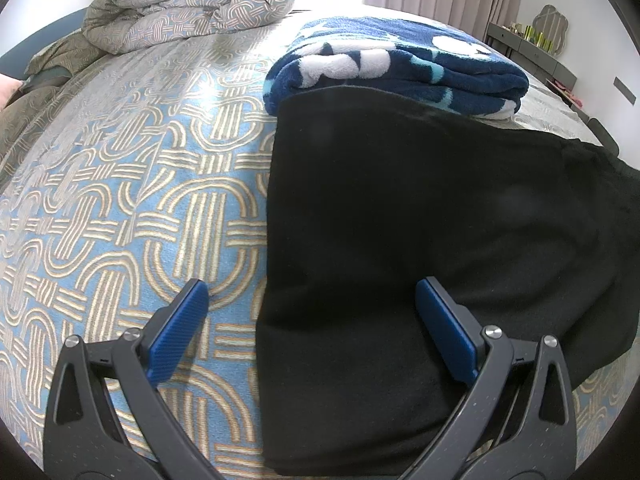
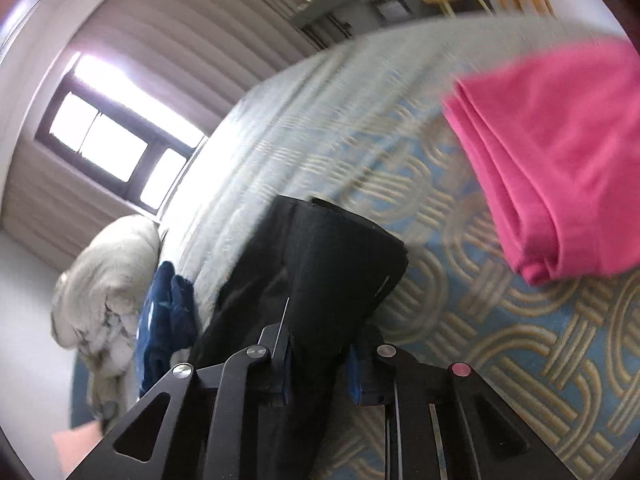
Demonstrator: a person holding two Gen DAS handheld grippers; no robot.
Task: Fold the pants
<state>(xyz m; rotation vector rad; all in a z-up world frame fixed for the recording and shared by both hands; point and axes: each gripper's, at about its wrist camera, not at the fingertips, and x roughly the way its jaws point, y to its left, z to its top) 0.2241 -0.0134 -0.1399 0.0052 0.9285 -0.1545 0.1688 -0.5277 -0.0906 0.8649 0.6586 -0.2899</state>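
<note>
Black pants [image 1: 420, 220] lie folded on the patterned bed cover [image 1: 120, 200] in the left wrist view, filling the middle and right. My left gripper [image 1: 312, 300] is open just above their near left edge: the left pad is over the cover, the right pad over the cloth. In the right wrist view, my right gripper [image 2: 318, 364] is shut on an end of the black pants [image 2: 332, 264] and holds it lifted above the bed. That view is tilted and blurred.
A folded navy and white fleece blanket [image 1: 400, 68] lies just beyond the pants. A rolled patterned duvet [image 1: 192, 4] sits at the far left. A folded pink garment [image 2: 560, 152] lies on the bed to the right. Curtains, window and dresser stand behind.
</note>
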